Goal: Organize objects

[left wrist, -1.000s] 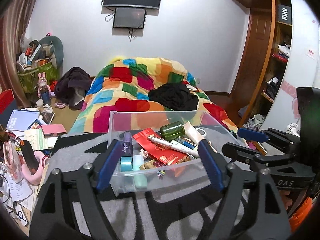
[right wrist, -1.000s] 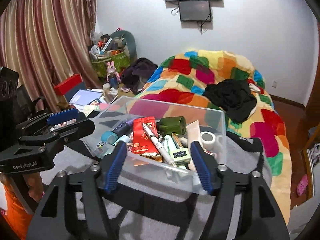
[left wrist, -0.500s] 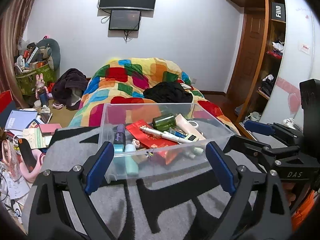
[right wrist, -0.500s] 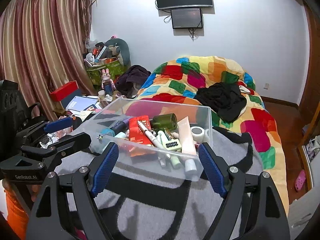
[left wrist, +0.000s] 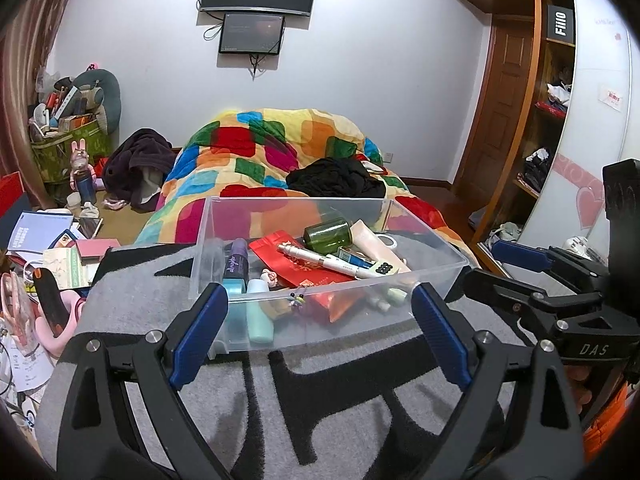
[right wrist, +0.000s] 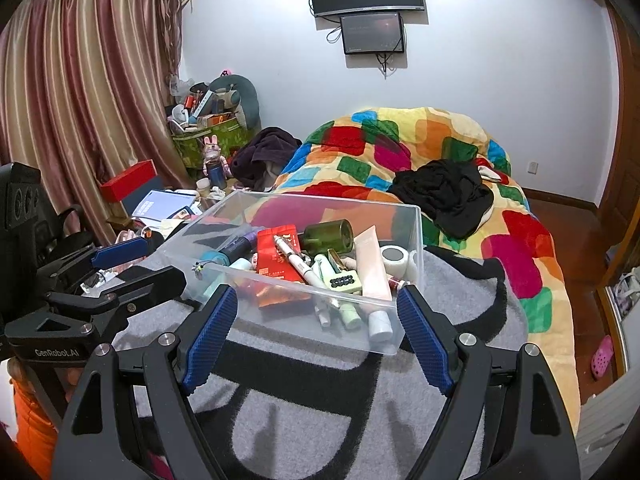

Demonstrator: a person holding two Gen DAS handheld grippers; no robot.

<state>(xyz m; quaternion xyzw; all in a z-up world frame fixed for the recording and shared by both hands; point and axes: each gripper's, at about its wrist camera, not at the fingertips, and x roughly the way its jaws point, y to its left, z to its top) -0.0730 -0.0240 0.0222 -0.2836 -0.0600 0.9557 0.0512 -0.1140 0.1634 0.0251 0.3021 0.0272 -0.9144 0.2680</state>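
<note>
Clutter fills the clear plastic bin (left wrist: 424, 280), which sits on a grey and black blanket (left wrist: 344, 392) at the foot of the bed. Going left to right inside it, in the left wrist view: a purple bottle (left wrist: 239, 258) standing over two pale blue tubes (left wrist: 258, 312), a red packet (left wrist: 304, 264) with a white pen (left wrist: 324, 259) lying across it, a dark green jar (left wrist: 328, 236) on its side, a pink tube (left wrist: 376, 246), and a roll of white tape (right wrist: 394, 258) in the far right corner.

The left gripper (left wrist: 320, 330) hangs just in front of the bin's near wall, jaws spread wide and holding nothing. The right gripper (right wrist: 318, 330) is the same: wide apart, empty, close to the near right corner.

With the small things all lying in the bin and nothing loose on the blanket near it, the scene fits either a sort finished or a bin waiting to be unpacked; these views do not settle which.

The risks lie in the setting. The blanket is soft, so a push on the light bin could slide or tip it. The jar is round and could roll. The pen rests loosely and may slip off if the packet is disturbed.
</note>
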